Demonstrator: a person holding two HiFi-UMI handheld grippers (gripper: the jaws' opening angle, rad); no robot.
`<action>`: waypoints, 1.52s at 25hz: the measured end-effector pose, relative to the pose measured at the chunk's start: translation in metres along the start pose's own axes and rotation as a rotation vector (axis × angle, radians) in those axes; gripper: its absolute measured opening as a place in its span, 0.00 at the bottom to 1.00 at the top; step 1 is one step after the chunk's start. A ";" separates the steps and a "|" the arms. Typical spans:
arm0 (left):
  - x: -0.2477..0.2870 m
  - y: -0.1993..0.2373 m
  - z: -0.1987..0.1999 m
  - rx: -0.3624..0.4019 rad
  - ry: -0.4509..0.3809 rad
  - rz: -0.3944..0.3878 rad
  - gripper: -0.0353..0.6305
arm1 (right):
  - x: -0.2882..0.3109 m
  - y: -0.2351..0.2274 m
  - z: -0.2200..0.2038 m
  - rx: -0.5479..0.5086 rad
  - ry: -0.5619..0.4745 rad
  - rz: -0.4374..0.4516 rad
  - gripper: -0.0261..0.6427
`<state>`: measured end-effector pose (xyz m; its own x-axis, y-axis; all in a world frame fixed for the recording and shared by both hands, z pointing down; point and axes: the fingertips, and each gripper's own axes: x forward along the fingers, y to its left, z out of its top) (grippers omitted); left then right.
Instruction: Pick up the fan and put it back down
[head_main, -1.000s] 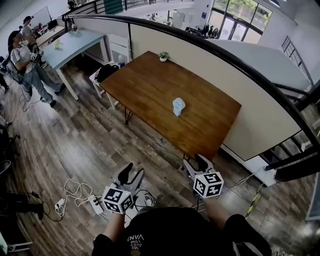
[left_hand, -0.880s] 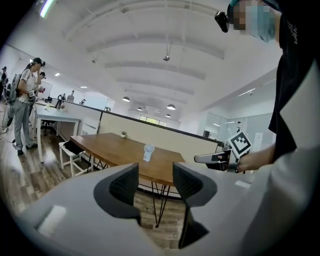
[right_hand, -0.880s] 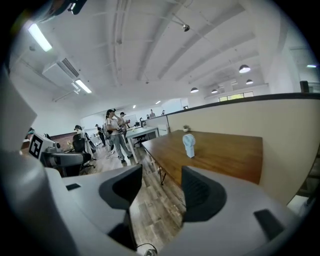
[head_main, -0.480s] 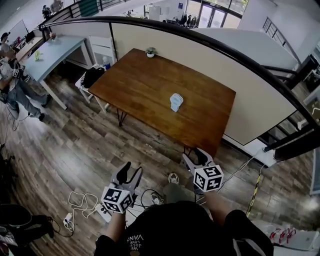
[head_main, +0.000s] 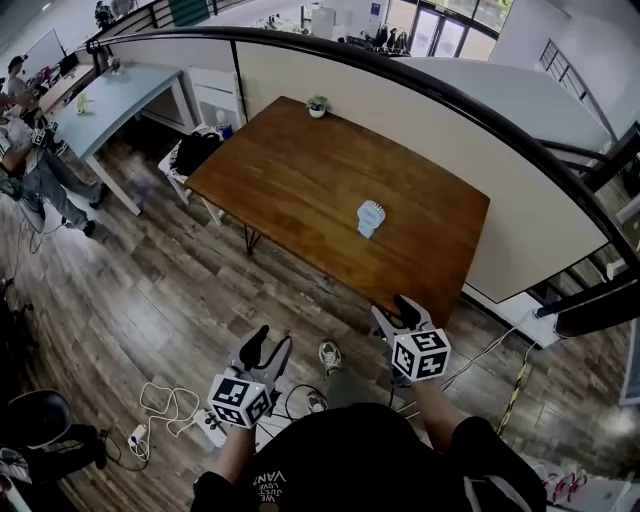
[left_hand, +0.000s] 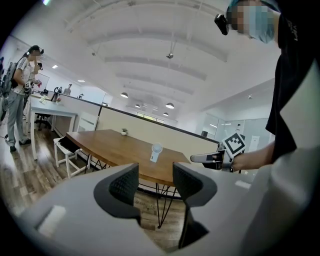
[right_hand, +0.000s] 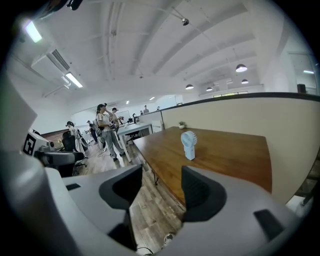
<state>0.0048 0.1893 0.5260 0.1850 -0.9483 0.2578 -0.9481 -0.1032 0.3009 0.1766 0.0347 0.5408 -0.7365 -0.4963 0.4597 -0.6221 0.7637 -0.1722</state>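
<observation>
A small pale blue hand fan (head_main: 370, 217) stands upright near the middle of the brown wooden table (head_main: 300, 170); it also shows as the fan (left_hand: 156, 152) in the left gripper view and the fan (right_hand: 189, 144) in the right gripper view. My left gripper (head_main: 264, 350) is open and empty, over the floor well short of the table. My right gripper (head_main: 397, 314) is open and empty too, just short of the table's near edge. The left gripper (left_hand: 155, 182) and the right gripper (right_hand: 161, 189) have nothing between their jaws.
A small potted plant (head_main: 317, 105) sits at the table's far edge. A curved partition wall (head_main: 480, 150) runs behind the table. White cables and a power strip (head_main: 165, 405) lie on the wood floor. A light blue desk (head_main: 120, 95) and a person (head_main: 30, 150) are far left.
Both grippers have moved toward the table, and the view has shifted so the table and fan sit closer. The jaws stay open.
</observation>
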 end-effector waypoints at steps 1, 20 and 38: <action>0.004 0.004 0.002 0.002 0.001 0.001 0.35 | 0.006 -0.003 0.003 -0.001 0.001 0.000 0.36; 0.130 0.063 0.056 0.006 0.000 0.033 0.35 | 0.134 -0.098 0.058 -0.070 0.058 -0.017 0.39; 0.198 0.123 0.080 -0.003 0.035 -0.030 0.35 | 0.223 -0.113 0.080 -0.216 0.140 0.006 0.42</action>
<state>-0.0953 -0.0354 0.5407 0.2224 -0.9337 0.2807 -0.9413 -0.1306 0.3114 0.0616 -0.1950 0.5927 -0.6871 -0.4409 0.5776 -0.5355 0.8445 0.0075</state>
